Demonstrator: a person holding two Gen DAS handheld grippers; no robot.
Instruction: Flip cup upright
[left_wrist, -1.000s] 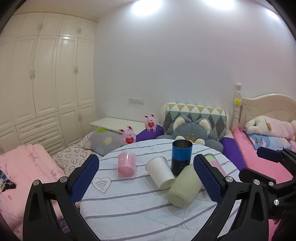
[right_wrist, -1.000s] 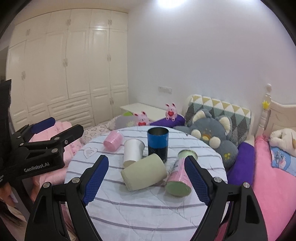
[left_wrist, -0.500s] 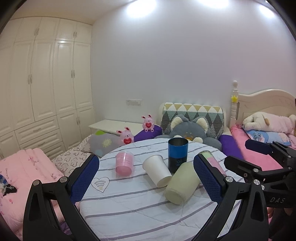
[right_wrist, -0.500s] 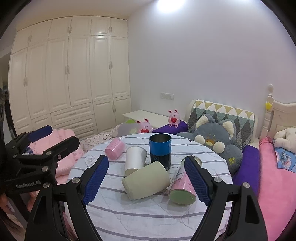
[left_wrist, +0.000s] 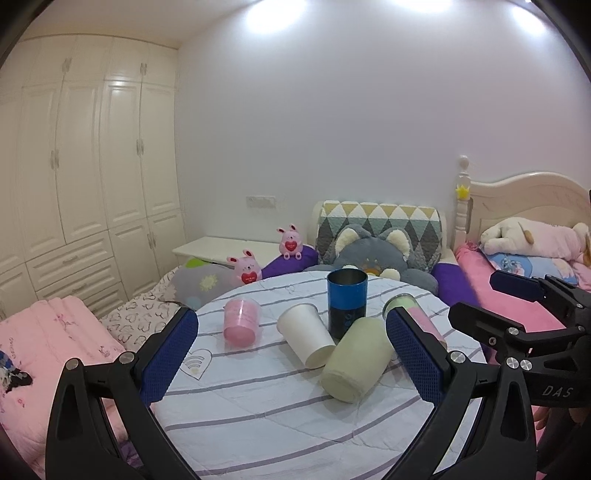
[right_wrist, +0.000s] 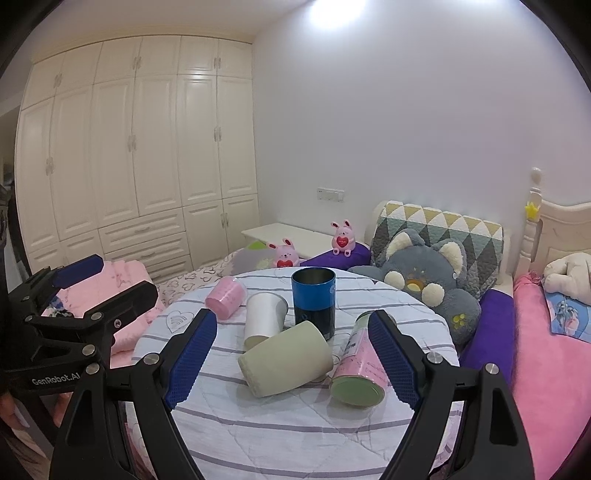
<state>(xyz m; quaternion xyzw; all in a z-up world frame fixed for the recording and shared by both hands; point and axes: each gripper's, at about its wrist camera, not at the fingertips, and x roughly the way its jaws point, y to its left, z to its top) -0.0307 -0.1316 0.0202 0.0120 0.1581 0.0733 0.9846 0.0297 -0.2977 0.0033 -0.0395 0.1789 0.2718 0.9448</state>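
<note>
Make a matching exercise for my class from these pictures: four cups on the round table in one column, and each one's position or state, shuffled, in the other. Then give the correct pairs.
Things
1. blue cup
2. pale green cup
3. white paper cup
4. small pink cup

States
A. on its side, nearest the wardrobe
B. upright, mouth up
C. on its side, nearest the grippers, its closed base facing them
D. on its side between the small pink and blue cups

Pairs: 1-B, 2-C, 3-D, 4-A
</note>
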